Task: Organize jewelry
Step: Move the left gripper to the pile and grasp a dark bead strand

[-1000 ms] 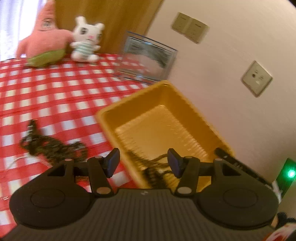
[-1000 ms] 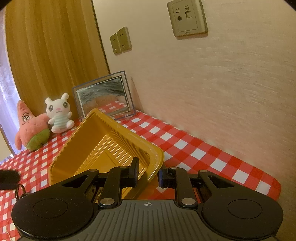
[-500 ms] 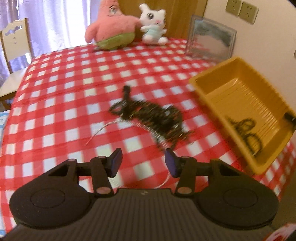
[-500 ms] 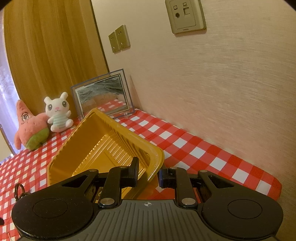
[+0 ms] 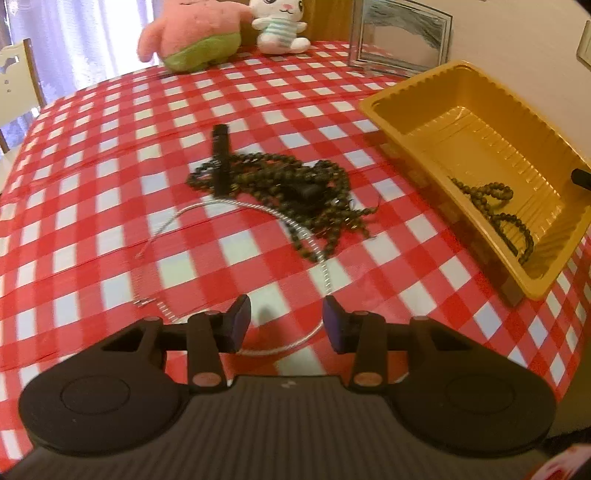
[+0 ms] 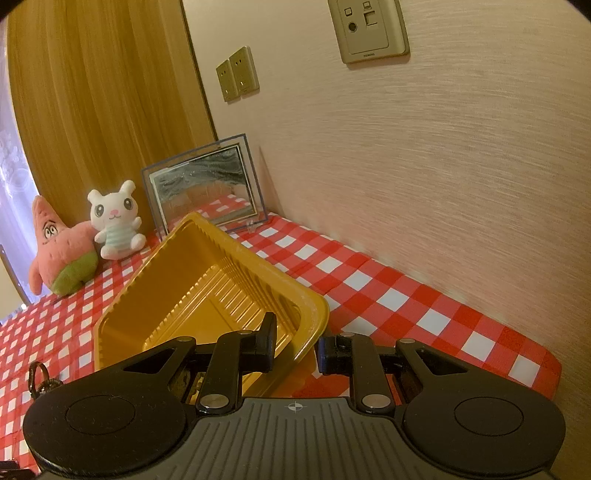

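Observation:
A tangled pile of dark beaded necklaces lies on the red checked tablecloth, with a thin silver chain curving from it toward my left gripper. The left gripper is open and empty, hovering over the near end of the chain. A yellow plastic tray sits to the right and holds one dark beaded strand. My right gripper is shut on the tray's near corner rim, one finger inside and one outside, with the tray tilted.
A pink starfish plush, a white bunny plush and a framed mirror stand along the table's far edge. The wall runs close along the right side. A chair stands at the far left.
My left gripper has swung away from the tray, leaving a beaded strand inside it, and has come back over the necklace pile and silver chain. The right gripper keeps holding the tray rim.

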`<state>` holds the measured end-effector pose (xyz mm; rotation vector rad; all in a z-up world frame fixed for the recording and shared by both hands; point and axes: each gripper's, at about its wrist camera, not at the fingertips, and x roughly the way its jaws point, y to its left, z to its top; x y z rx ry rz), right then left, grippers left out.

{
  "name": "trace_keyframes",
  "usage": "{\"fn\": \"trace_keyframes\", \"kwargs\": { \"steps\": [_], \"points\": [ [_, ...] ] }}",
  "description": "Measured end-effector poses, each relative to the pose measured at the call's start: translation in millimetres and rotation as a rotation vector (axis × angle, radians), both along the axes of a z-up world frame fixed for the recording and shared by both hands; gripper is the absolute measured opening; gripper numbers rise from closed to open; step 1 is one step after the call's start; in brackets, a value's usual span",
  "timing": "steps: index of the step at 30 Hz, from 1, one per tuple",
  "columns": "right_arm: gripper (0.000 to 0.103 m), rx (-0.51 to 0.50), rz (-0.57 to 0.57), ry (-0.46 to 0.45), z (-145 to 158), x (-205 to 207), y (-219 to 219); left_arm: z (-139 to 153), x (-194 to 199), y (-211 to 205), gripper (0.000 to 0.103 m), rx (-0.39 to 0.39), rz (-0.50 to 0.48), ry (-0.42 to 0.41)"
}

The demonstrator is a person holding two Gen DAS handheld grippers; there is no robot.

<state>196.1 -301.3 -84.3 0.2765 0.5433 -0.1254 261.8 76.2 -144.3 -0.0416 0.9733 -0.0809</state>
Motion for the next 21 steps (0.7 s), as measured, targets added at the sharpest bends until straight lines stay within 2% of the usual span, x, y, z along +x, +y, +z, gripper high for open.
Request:
{"fn": "trace_keyframes", "kwargs": {
  "steps": [12,21],
  "points": [
    [0.021,-0.002,-0.002,0.005,0.2,-2.1,0.1,-16.2,27.1,-23.1,0.037,0.01,-0.014,0.016],
    [0.021,-0.003,-0.002,0.006,0.6,-1.7,0.4,-10.4,32.9,-16.4,0.034,0.016,0.016,-0.016]
  ]
}}
